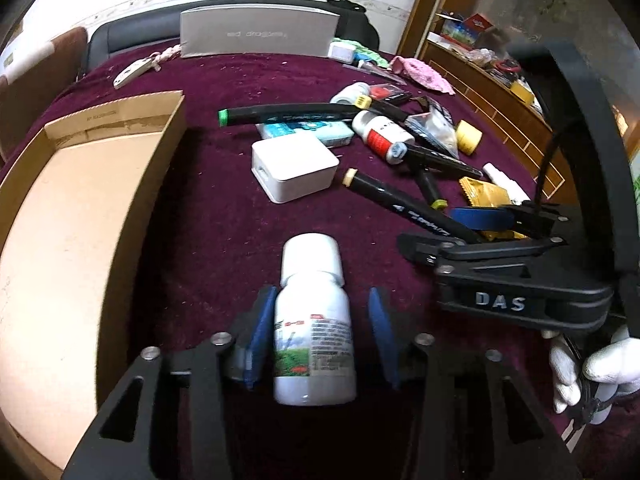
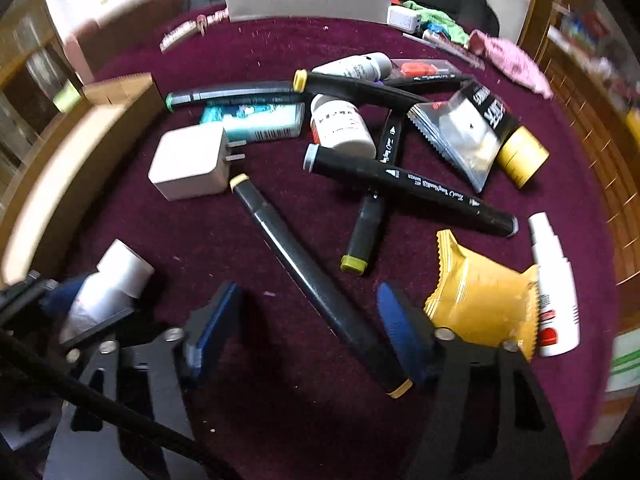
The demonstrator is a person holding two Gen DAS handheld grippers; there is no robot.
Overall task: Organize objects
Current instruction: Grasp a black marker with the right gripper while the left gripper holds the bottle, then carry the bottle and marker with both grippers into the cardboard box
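Taking the white charger (image 1: 294,169) on the maroon cloth (image 1: 216,216) as landmark: left of it sits the open cardboard box (image 1: 80,200); below it lies the white bottle (image 1: 314,320) between the left gripper (image 1: 320,332) pads, the left pad close against it, a gap at the right, so released; right of the charger a black marker (image 2: 316,280) runs between the right gripper (image 2: 312,328) pads, unpressed, jaws apart; further right, a yellow sachet (image 2: 484,304) and a pile of markers (image 2: 408,188).
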